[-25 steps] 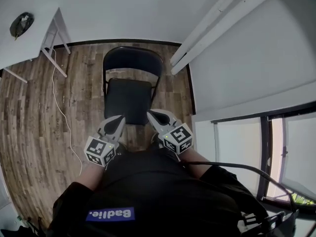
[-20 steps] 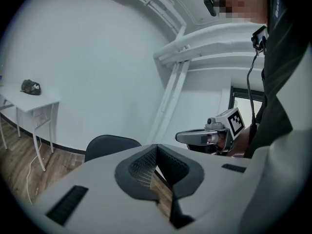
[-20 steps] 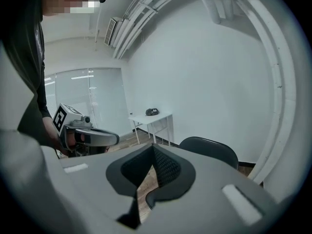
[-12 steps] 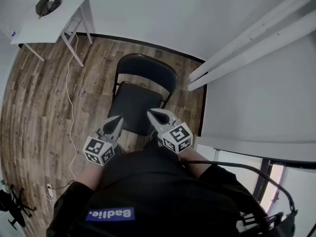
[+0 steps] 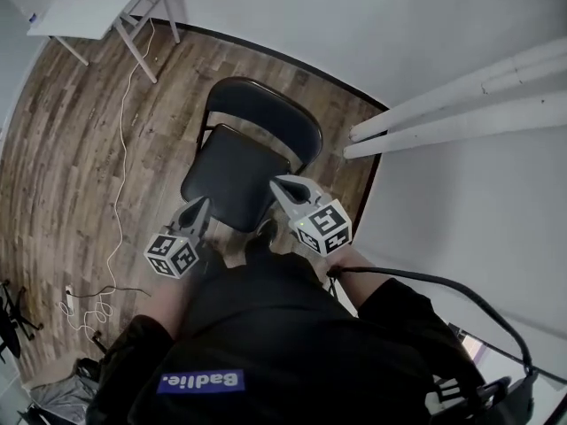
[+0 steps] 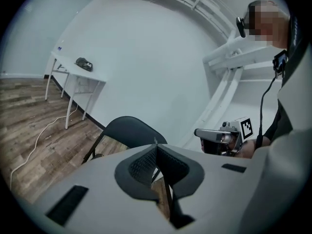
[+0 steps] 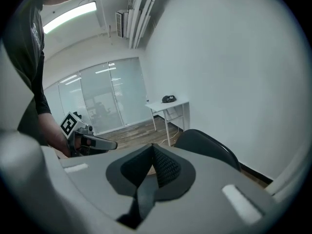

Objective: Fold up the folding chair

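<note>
Approach stage: I held left tool (image 5: 197, 211) and right tool (image 5: 287, 189), each pressed together, empty, beside the open folding chair (image 5: 232, 182); next, I judged, spread jaws, grip seat.

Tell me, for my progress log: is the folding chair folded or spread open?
Spread open: the folding chair stands with its seat level and backrest upright.

Folding chair (image 5: 232, 177) on floor (image 5: 62, 149), table (image 5: 89, 7) behind it leftward, left tool (image 5: 202, 203) and right tool (image 5: 275, 182) by seat's near edge
</note>
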A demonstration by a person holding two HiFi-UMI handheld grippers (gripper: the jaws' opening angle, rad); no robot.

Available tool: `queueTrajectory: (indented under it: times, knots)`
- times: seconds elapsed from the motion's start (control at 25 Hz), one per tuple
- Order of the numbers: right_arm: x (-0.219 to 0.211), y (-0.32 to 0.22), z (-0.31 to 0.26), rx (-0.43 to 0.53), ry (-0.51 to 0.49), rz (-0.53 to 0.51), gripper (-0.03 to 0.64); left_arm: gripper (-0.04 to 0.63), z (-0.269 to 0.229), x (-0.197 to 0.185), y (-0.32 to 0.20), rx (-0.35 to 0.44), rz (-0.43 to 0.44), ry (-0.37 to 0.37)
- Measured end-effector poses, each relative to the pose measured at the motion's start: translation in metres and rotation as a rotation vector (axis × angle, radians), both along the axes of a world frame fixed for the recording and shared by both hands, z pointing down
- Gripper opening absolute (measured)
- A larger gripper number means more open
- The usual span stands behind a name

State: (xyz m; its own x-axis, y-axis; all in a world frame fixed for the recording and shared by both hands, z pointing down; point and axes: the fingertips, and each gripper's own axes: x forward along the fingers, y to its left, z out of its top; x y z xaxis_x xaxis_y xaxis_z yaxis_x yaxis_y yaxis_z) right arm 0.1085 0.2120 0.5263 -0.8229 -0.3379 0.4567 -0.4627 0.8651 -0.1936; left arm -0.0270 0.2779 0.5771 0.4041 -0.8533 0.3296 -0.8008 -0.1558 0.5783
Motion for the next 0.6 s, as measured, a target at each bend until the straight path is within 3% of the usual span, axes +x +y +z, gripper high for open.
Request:
queueTrajectory:
  times: [0.36,0.6]
  knots:
    - [-0.033,-0.047,0.027,0.032,0.099,0.022,0.006,0.009,0.112,-0.055,0.009,-0.142,-0.047,0.211]
    - [-0.053,-0.080,0.042,0.043,0.173,0.048,0.028,0.103,0.190,-0.083,0.018,-0.255,-0.067,0.317]
